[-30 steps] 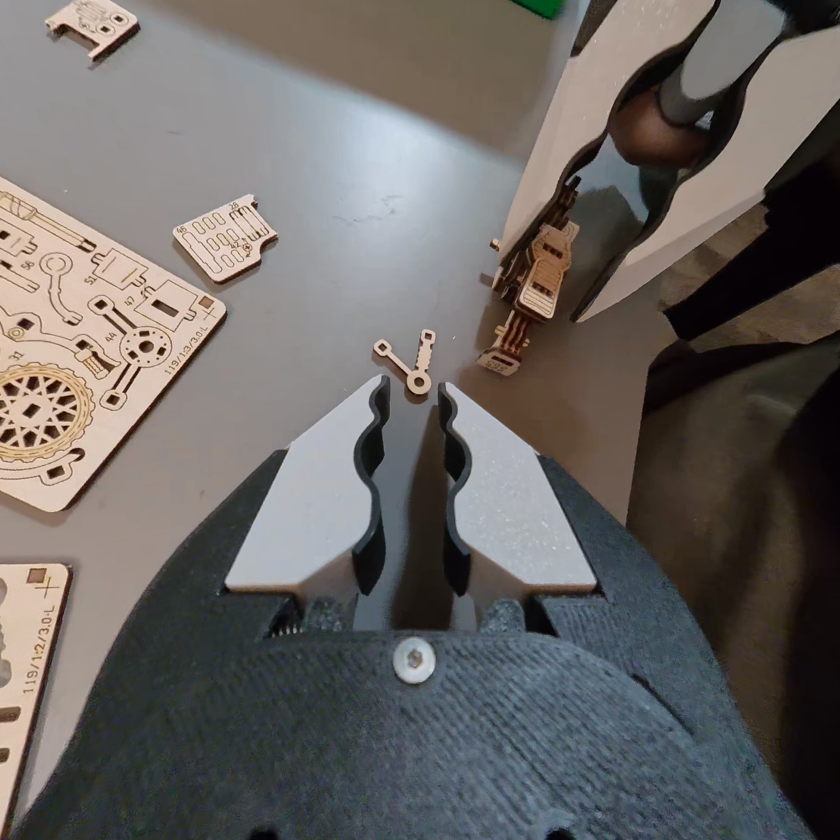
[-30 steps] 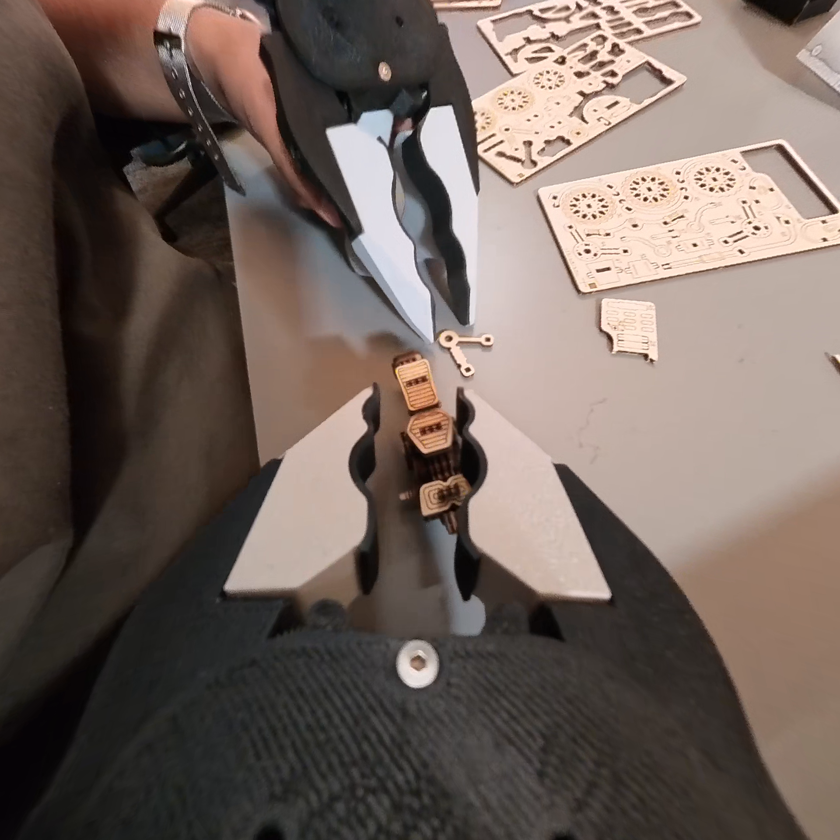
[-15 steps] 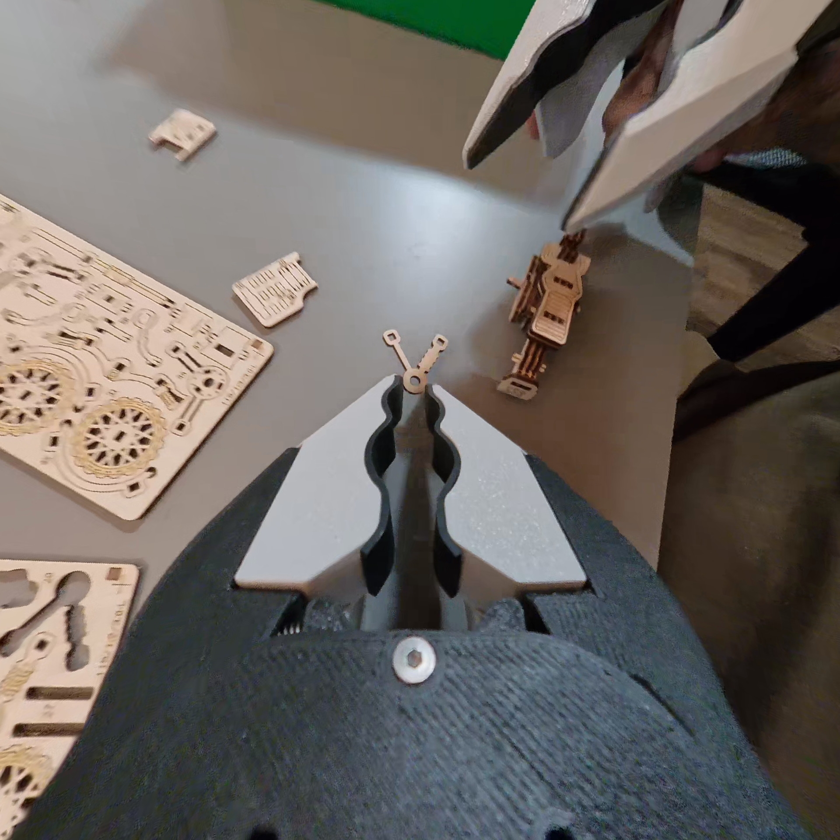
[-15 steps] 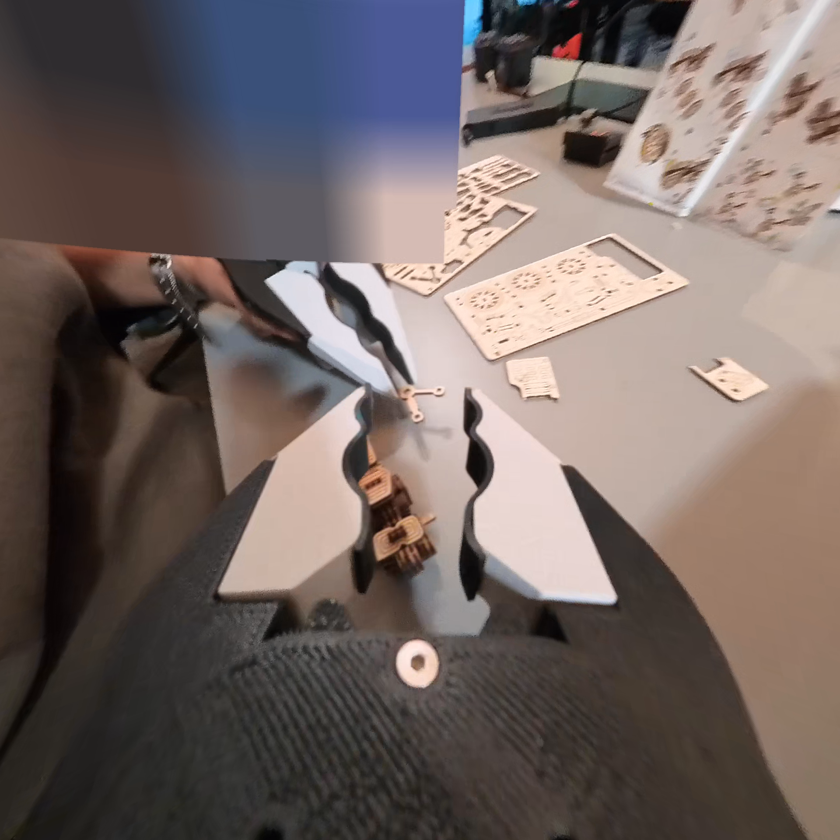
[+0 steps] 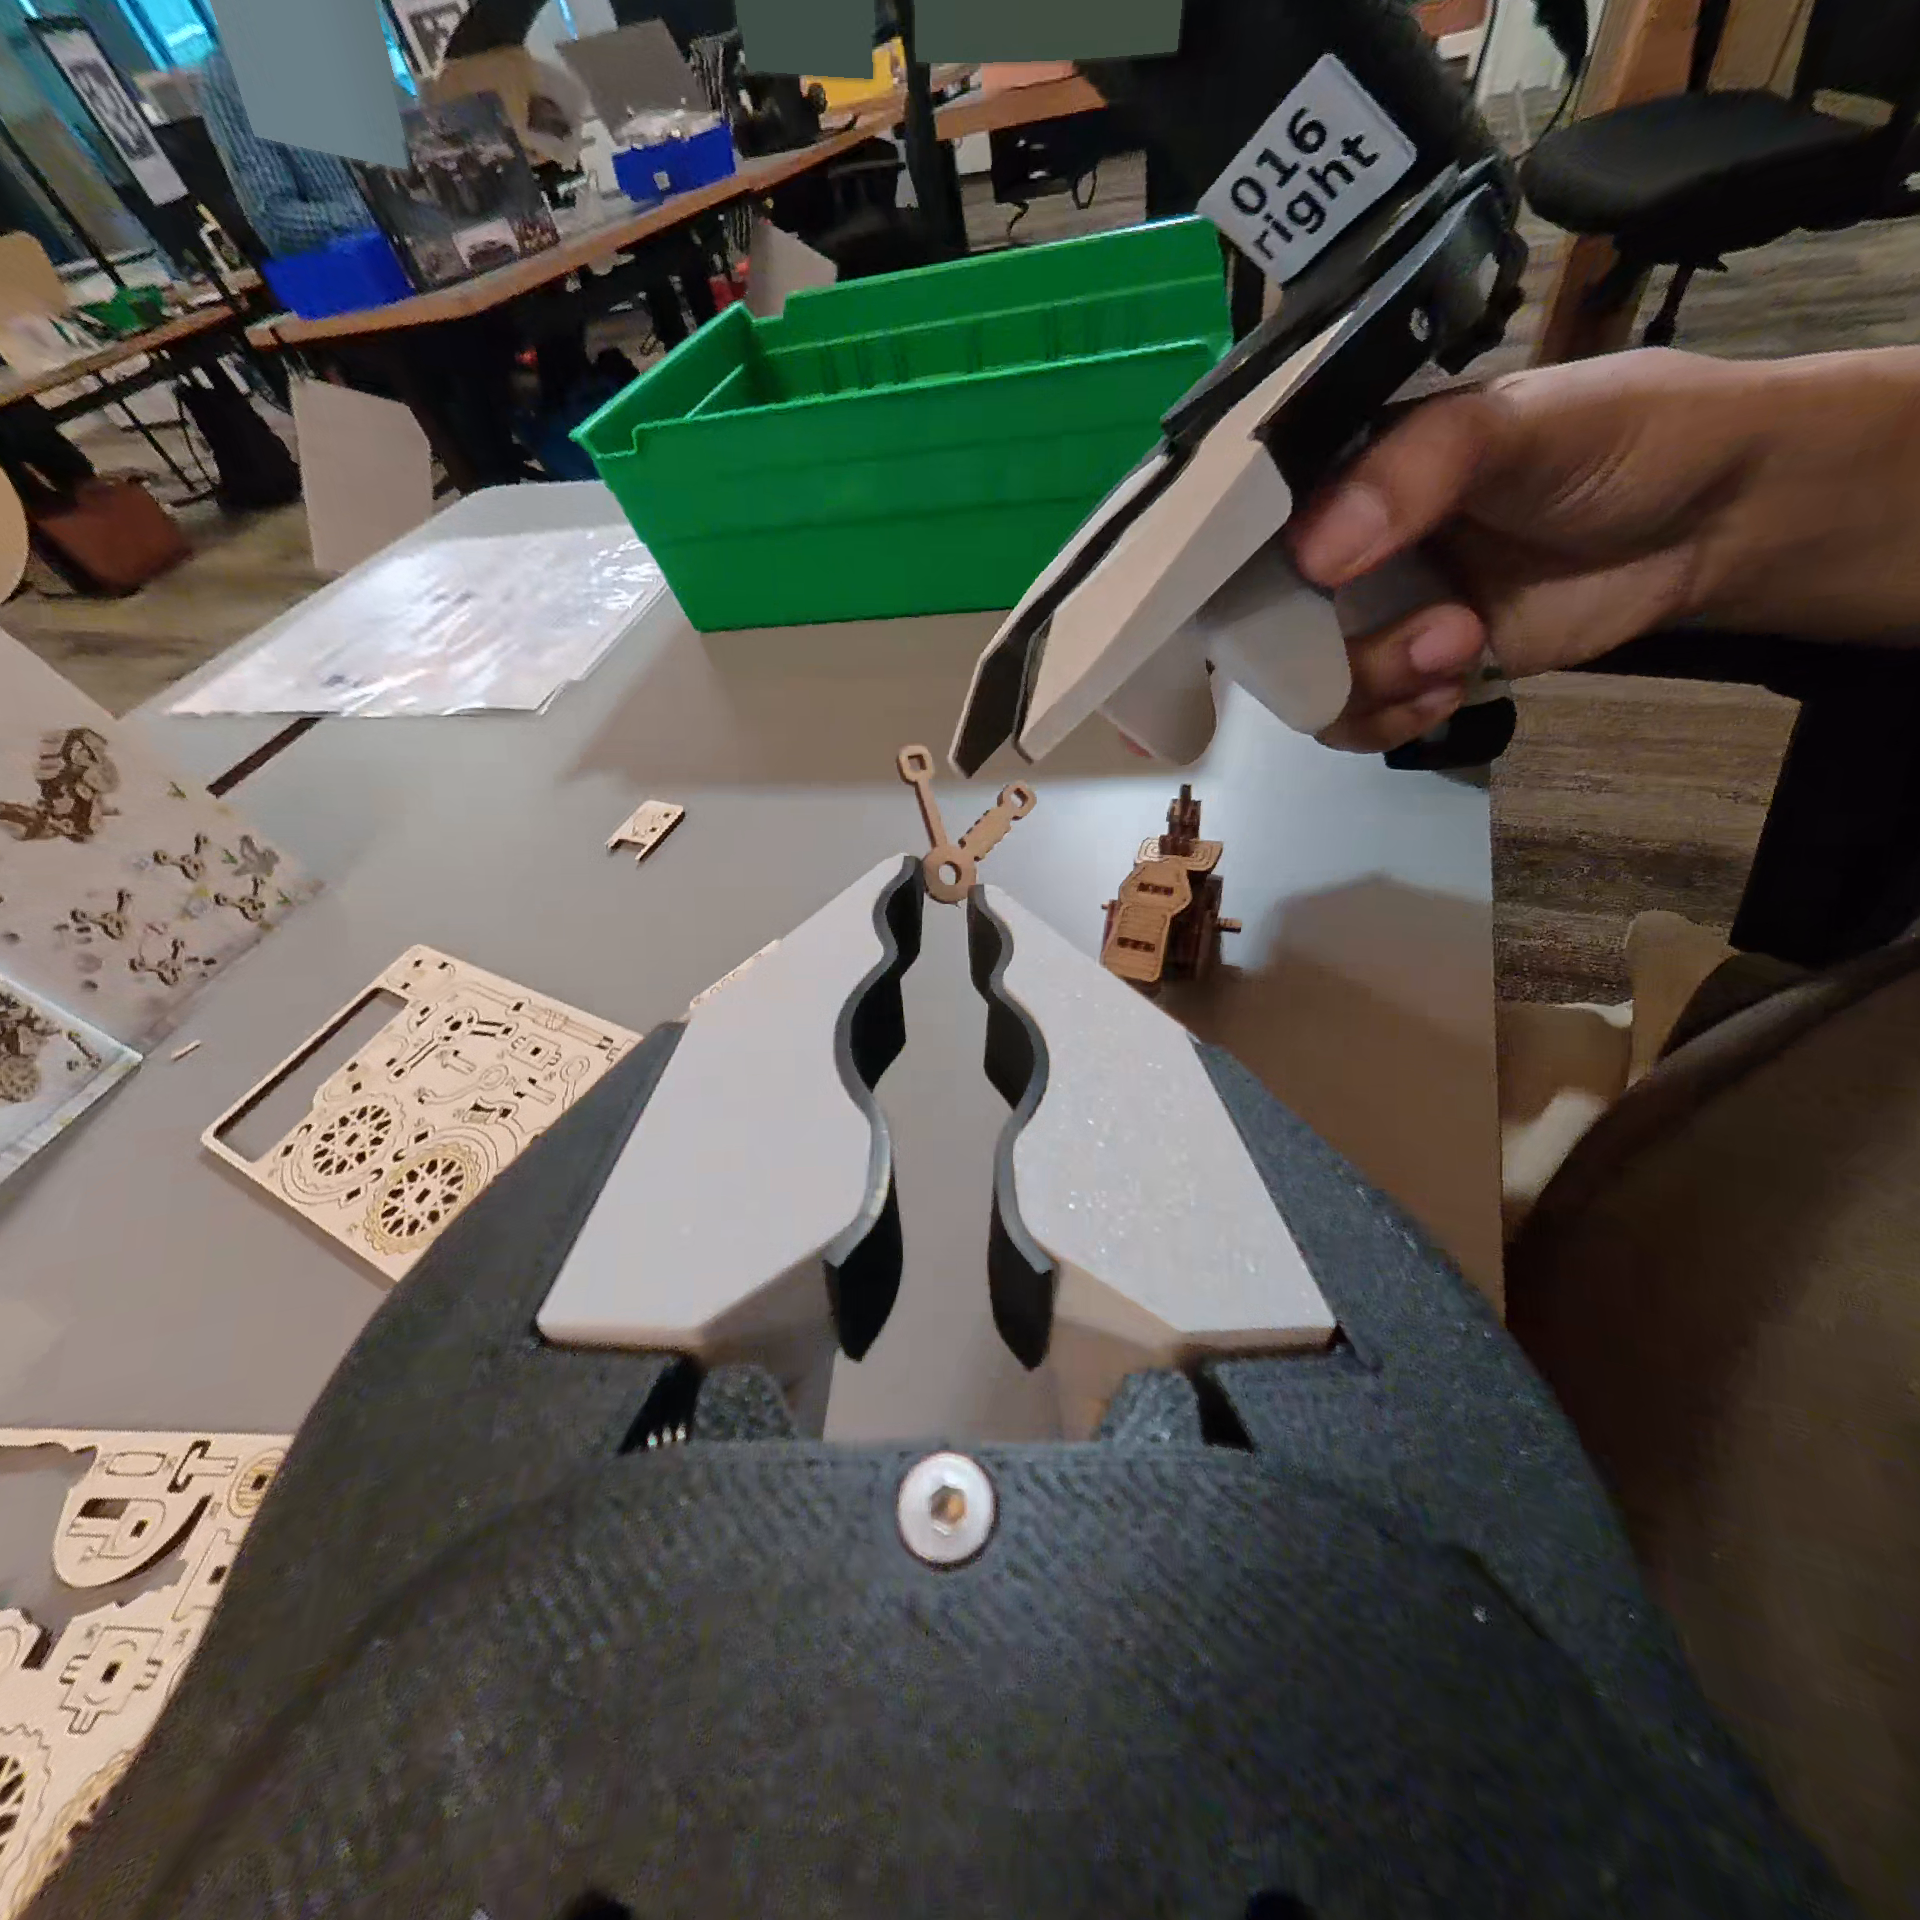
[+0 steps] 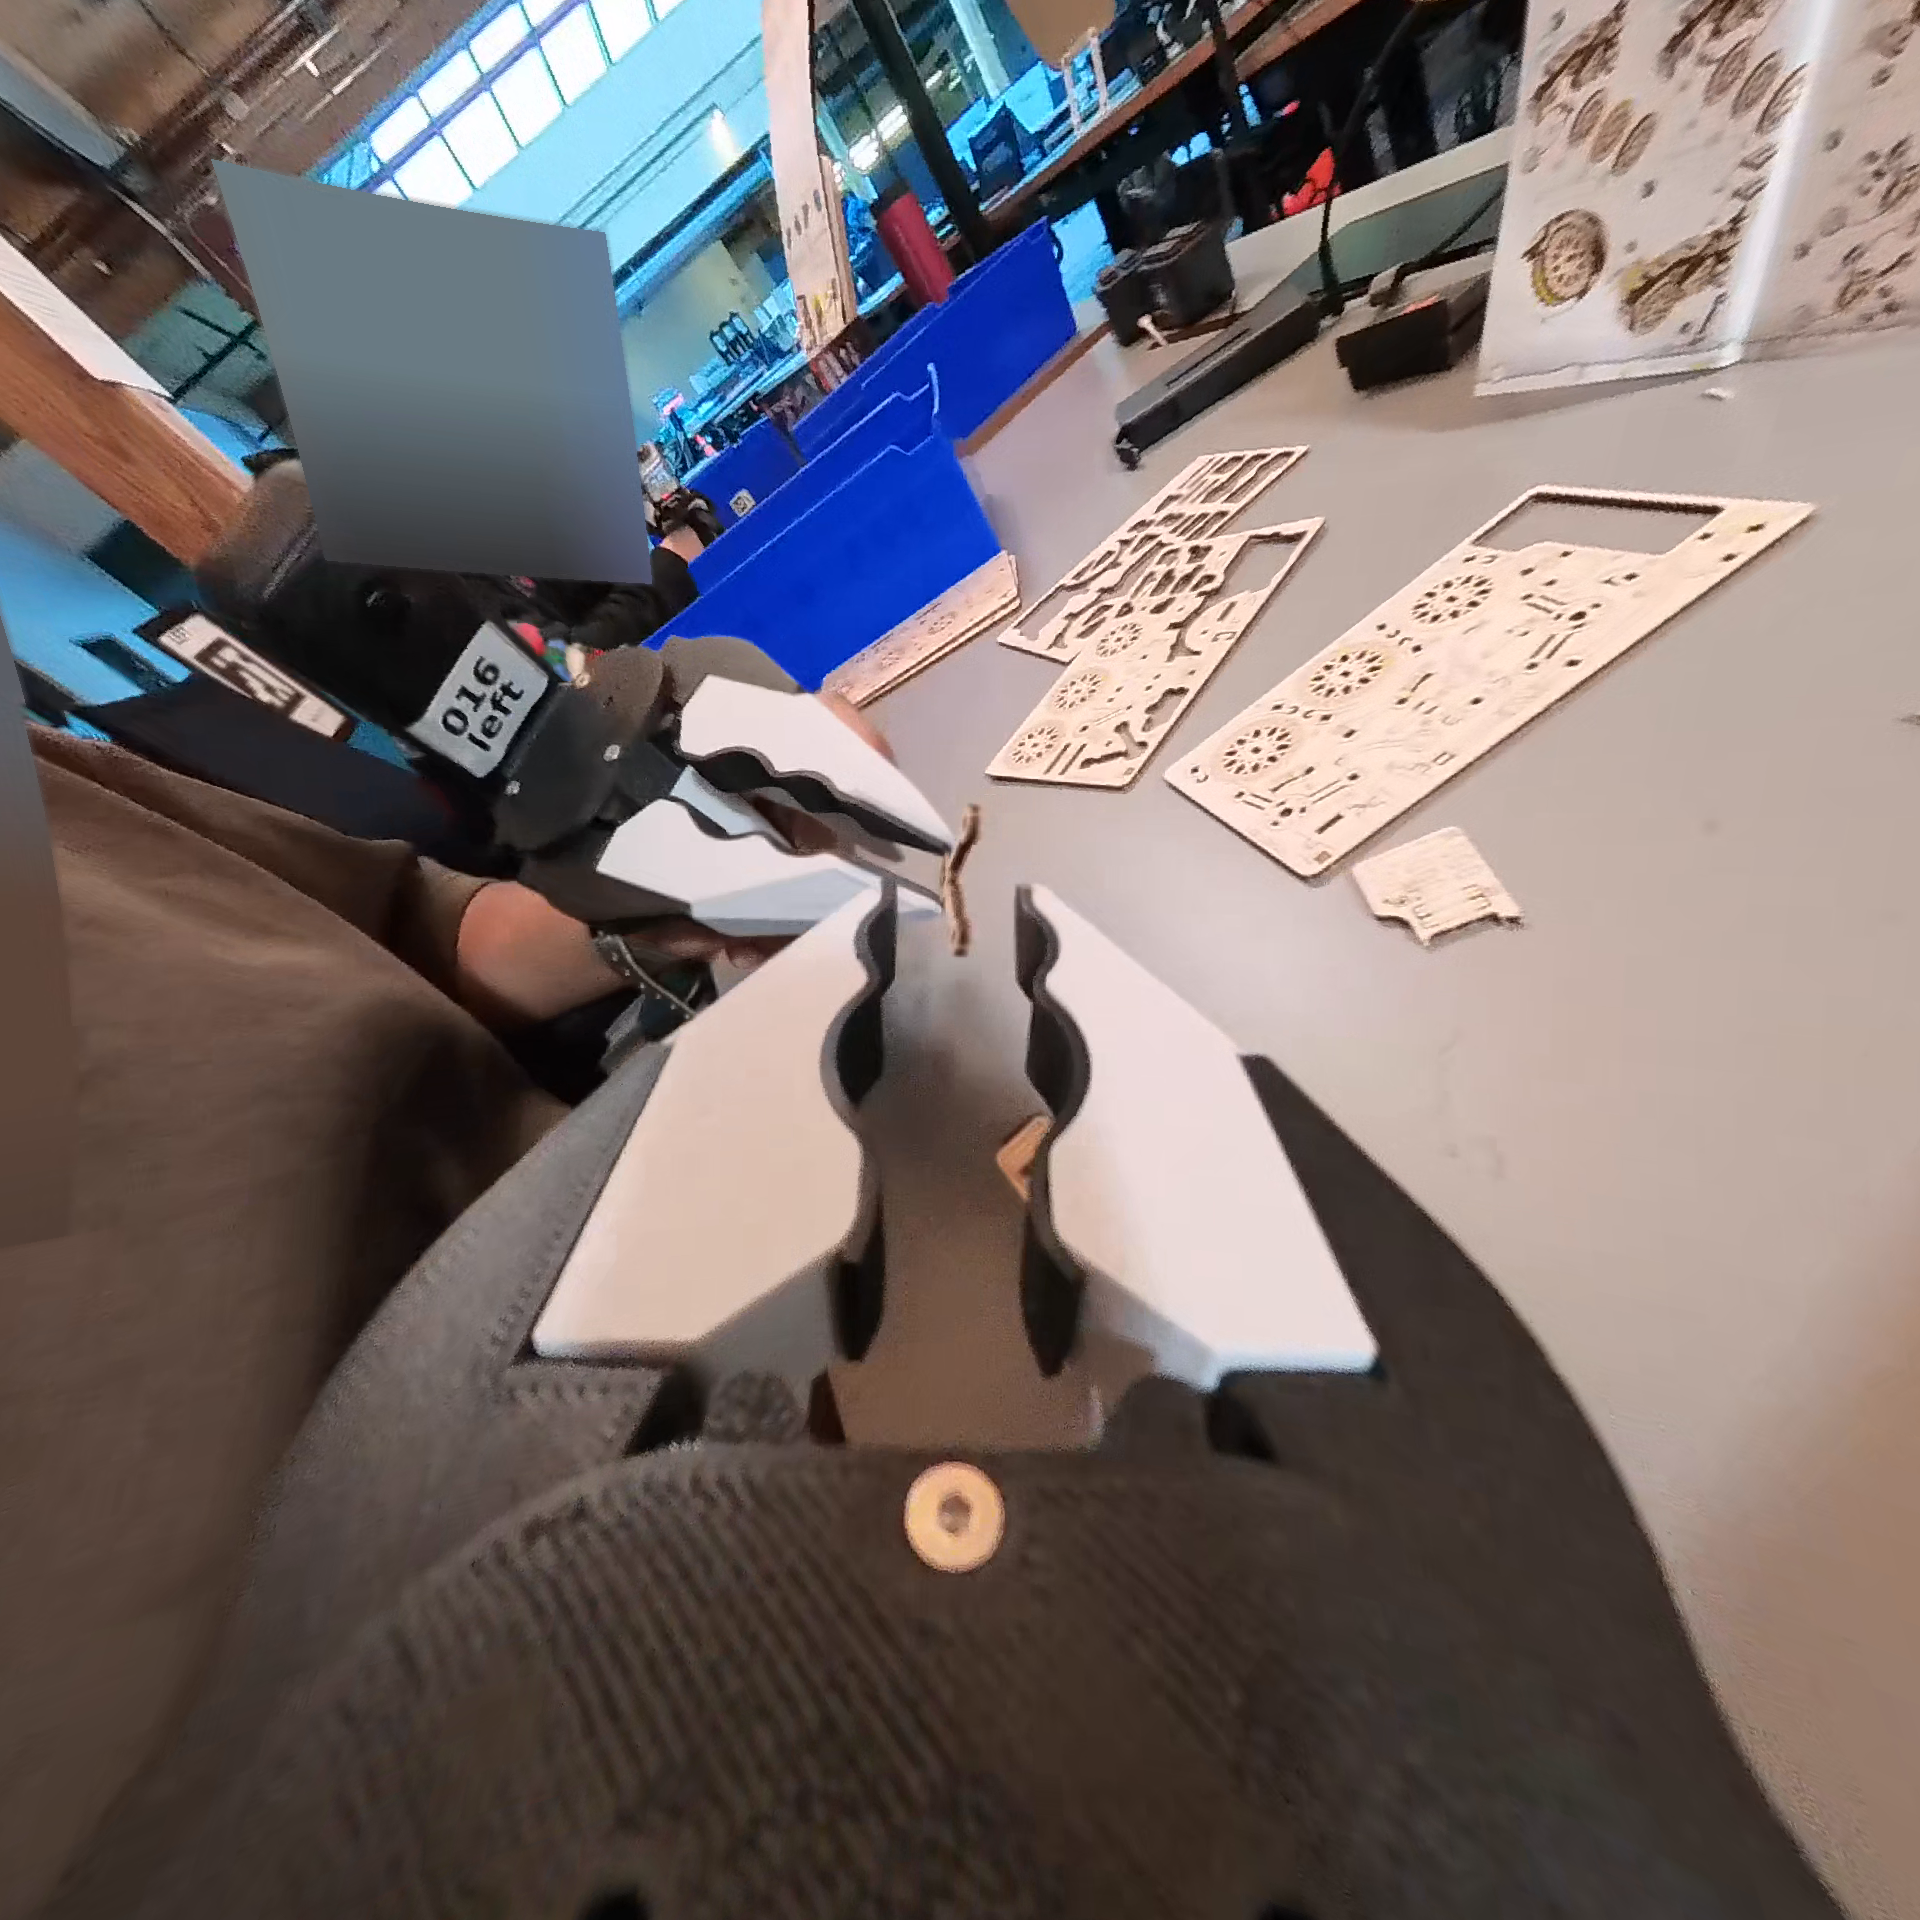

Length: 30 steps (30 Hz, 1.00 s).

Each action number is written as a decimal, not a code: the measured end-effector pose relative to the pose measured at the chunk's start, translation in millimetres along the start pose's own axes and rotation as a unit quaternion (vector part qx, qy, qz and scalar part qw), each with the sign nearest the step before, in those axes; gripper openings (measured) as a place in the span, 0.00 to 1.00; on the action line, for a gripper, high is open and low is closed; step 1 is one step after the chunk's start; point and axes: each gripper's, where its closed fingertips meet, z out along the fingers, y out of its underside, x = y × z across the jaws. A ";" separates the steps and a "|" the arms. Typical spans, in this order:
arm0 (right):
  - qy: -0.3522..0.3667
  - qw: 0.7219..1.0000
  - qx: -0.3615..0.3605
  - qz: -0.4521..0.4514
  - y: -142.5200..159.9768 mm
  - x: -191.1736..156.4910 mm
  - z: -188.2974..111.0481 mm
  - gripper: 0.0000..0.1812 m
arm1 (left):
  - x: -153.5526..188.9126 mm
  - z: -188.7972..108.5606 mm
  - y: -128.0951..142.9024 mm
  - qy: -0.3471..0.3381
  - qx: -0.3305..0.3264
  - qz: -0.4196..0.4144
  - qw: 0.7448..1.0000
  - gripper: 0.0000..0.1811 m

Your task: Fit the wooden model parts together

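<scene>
From the left wrist view, a grey table stands in an open workroom with long wooden desks, blue bins and an office chair behind. On the table sit a green plastic bin, a clear plastic sleeve with paper inside, a laser-cut wooden parts sheet, a second sheet at the lower left edge, and one small loose wooden tab. The partly built wooden model stands upright on the table near its right edge. The left gripper is raised off the table, its tips pinched on the ring of a V-shaped wooden linkage piece, whose two arms point up and away. The right gripper, held in a hand, hangs just above that piece with its tip near one arm; this angle does not show how its jaws stand.

From the right wrist view, the same table carries several wooden parts sheets, a small loose wooden panel, dark boxes, and a printed sheet standing at the far end. The right gripper has its jaws clearly apart with nothing between them. The left gripper comes in from the left, clamping the linkage piece edge-on just ahead of the right gripper's tips. A sliver of the wooden model shows below, between the fingers.
</scene>
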 end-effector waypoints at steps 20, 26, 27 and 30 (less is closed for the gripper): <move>-0.061 0.998 -0.017 -0.013 8.1 -13.2 2.8 0.00 | 7.7 -8.4 -11.7 0.237 0.066 -0.373 0.895 0.06; -0.083 0.996 -0.014 -0.006 8.5 -15.9 2.9 0.00 | 13.8 -9.9 -14.5 0.275 0.071 -0.399 0.872 0.04; -0.086 0.996 -0.013 -0.003 8.5 -16.4 3.0 0.00 | 13.9 -10.0 -14.6 0.276 0.072 -0.401 0.870 0.04; -0.093 0.996 -0.014 0.001 9.7 -17.7 3.4 0.00 | 12.7 -9.6 -13.4 0.276 0.071 -0.405 0.869 0.01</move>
